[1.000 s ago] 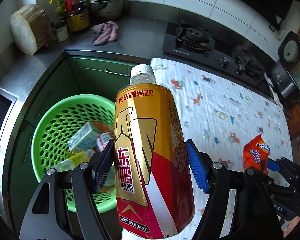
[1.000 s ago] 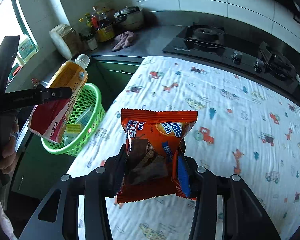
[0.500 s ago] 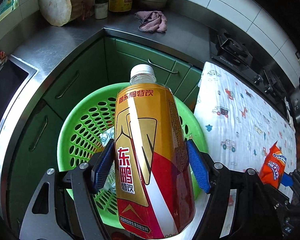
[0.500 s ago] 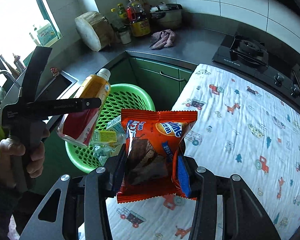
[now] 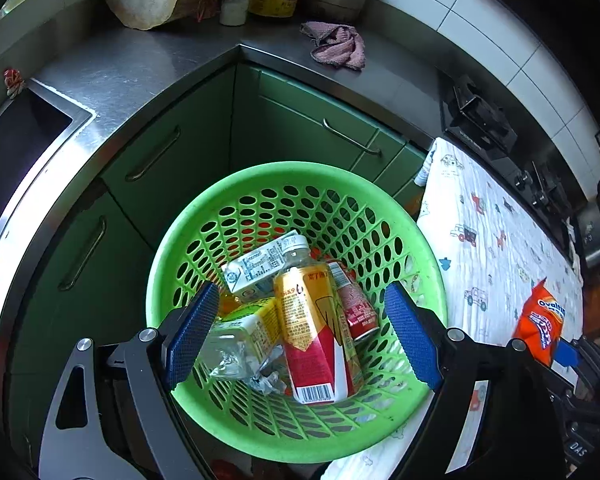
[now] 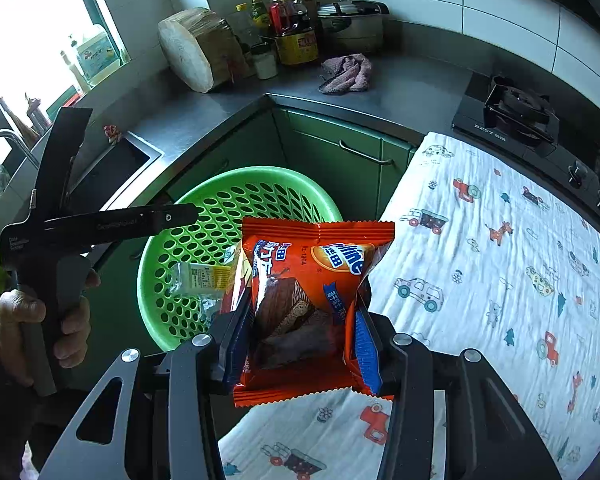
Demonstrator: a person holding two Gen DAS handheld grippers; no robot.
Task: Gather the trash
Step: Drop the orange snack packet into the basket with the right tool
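Dropped since the earlier frame, the gold-and-red drink bottle [image 5: 318, 332] lies in the green basket [image 5: 256, 436] among cartons; the left gripper [image 5: 300, 332] is opening, empty. Remaining: the orange snack packet [image 6: 312, 304] (clamped by the right gripper [image 6: 300, 344]).

Left gripper [image 5: 300, 336] fingers opening (nothing between them); right gripper [image 6: 300, 344] clamped, angled down.

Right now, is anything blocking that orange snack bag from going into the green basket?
Nothing visible does. The right claw holds the orange snack bag just short of the green basket. The left claw, jaws opening and empty, hangs over the basket's mouth, but there is room beside it.
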